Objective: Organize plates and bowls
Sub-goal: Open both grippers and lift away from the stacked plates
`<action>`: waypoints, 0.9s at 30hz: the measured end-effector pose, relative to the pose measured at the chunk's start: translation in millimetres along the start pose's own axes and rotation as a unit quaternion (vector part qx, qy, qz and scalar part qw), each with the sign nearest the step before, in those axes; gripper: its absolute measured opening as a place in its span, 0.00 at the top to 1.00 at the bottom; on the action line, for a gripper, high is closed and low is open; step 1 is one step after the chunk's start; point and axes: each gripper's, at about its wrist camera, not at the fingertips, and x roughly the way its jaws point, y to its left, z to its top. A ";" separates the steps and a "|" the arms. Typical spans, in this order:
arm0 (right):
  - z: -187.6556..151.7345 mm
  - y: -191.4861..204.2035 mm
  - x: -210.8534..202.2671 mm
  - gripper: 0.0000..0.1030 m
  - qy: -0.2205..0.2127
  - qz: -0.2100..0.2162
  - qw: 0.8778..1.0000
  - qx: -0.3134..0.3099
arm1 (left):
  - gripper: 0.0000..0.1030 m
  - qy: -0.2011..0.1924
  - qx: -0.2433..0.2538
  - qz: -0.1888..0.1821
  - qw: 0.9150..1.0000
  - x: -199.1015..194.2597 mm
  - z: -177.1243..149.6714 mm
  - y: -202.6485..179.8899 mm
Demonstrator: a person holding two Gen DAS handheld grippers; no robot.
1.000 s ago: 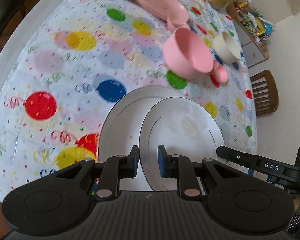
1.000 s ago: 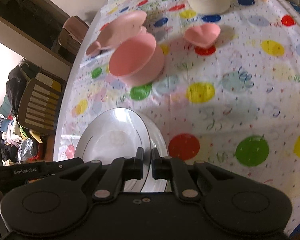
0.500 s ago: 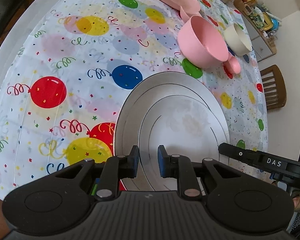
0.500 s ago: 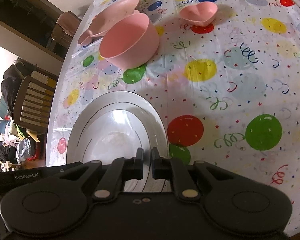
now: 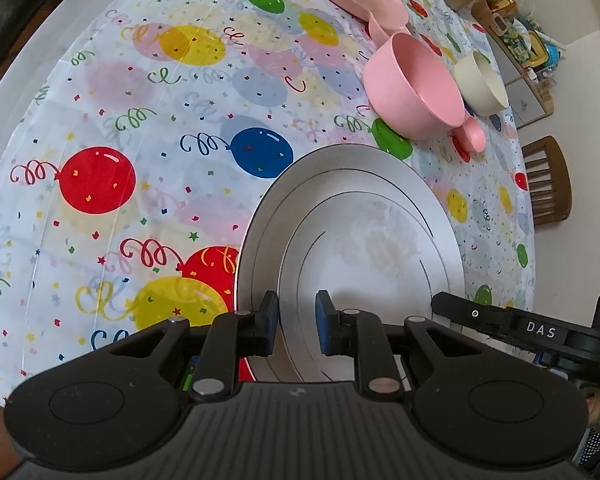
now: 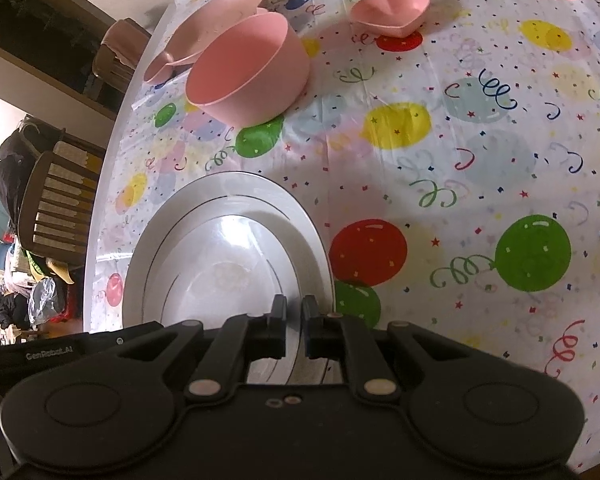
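- Left claw (image 5: pixel 296 322): narrow gap, gripping small white plate (image 5: pixel 364 264), now nested on large white plate (image 5: pixel 340 168); earlier offset.
- Right claw (image 6: pixel 294 322): nearly closed on the small plate's rim; neighbouring tool reads "GenRobot.AI"; the other, "DAS".

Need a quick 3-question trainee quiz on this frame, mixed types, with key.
1. True or false: the small white plate lies on the large white plate.
2. Which dish stands nearest the plates? A) the pink bowl B) the cream bowl C) the heart-shaped dish
3. Fill in: the left gripper and the right gripper are each shut on the rim of the ____ white plate.

Key: 1 true; 2 A; 3 small.
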 end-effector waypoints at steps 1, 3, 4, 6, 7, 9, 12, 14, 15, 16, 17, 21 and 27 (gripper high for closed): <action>0.3 0.2 0.5 0.93 0.000 0.000 1.000 0.002 | 0.82 0.000 -0.002 -0.002 1.000 0.0 0.2 0.5; 1.0 0.8 0.6 0.93 0.002 -0.001 1.000 0.001 | 0.82 0.001 -0.004 -0.004 1.000 0.5 0.5 1.2; 1.4 0.9 0.8 0.92 0.003 -0.001 1.000 0.001 | 0.82 0.002 -0.004 -0.005 1.000 0.5 0.8 1.6; 1.7 1.7 1.1 0.90 0.005 -0.001 1.000 0.000 | 0.82 0.005 -0.005 -0.006 1.000 0.6 1.0 2.2; 1.9 2.1 1.2 0.90 0.006 -0.001 1.000 0.000 | 0.82 0.006 -0.005 -0.007 1.000 0.7 1.2 2.4; 2.0 3.1 1.2 0.88 0.009 -0.004 1.000 0.000 | 0.82 0.008 -0.007 -0.010 1.000 1.0 1.3 2.8; 2.1 4.6 0.7 0.87 0.011 -0.008 1.000 -0.002 | 0.82 0.012 -0.008 -0.015 1.000 1.2 1.0 4.1; 2.7 5.4 0.1 0.87 0.013 -0.010 1.000 -0.004 | 0.82 0.013 -0.007 -0.016 1.000 0.6 0.7 4.4; 2.9 5.5 -0.5 0.87 0.014 -0.011 1.000 -0.004 | 0.82 0.014 -0.007 -0.016 1.000 0.2 0.8 4.7; 3.4 5.6 -1.1 0.86 0.015 -0.012 1.000 -0.004 | 0.82 0.014 -0.006 -0.015 1.000 -0.2 1.0 4.6; 4.0 5.5 -1.7 0.86 0.016 -0.012 1.000 -0.003 | 0.82 0.013 -0.006 -0.016 1.000 -0.7 1.2 5.2; 5.4 6.6 -4.2 0.83 0.020 -0.015 1.000 -0.004 | 0.82 0.011 -0.005 -0.012 1.000 -3.4 2.1 6.6; 6.8 9.7 -10.3 0.80 0.017 -0.020 1.000 -0.012 | 0.82 0.010 0.000 -0.015 1.000 -8.0 2.7 7.4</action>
